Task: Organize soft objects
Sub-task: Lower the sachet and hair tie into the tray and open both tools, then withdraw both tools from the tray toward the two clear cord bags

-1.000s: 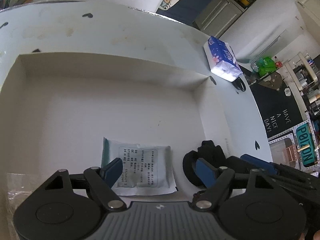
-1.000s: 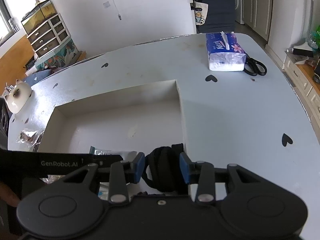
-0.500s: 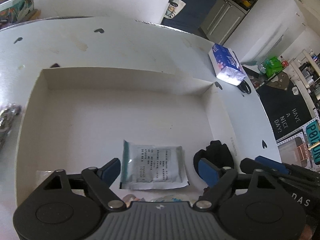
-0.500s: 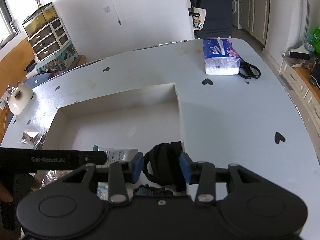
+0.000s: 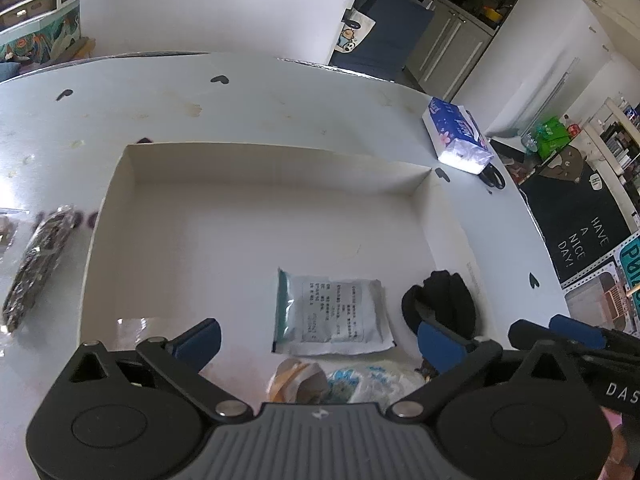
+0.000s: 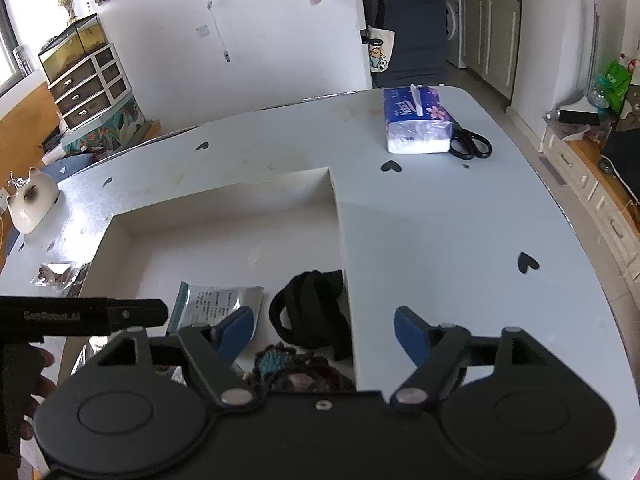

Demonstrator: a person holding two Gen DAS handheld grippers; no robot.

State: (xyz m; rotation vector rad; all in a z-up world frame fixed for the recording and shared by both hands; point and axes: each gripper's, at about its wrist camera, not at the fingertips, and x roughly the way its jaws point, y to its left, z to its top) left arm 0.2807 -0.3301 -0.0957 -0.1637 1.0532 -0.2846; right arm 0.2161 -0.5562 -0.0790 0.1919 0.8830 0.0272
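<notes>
A flat pale packet (image 5: 332,314) and a rolled black strap (image 5: 442,306) lie side by side in the white box (image 5: 280,152).

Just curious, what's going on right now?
Left gripper, right gripper opening, nothing held. Black fabric bundle, silver labelled pouch lie in white box. Nothing in the way.

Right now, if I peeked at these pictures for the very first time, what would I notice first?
Probably the big white box in the middle of the pale table, with a black fabric bundle tucked in its near right corner and a silvery packet lying just left of it. Far off, a blue tissue pack sits by black scissors.
</notes>
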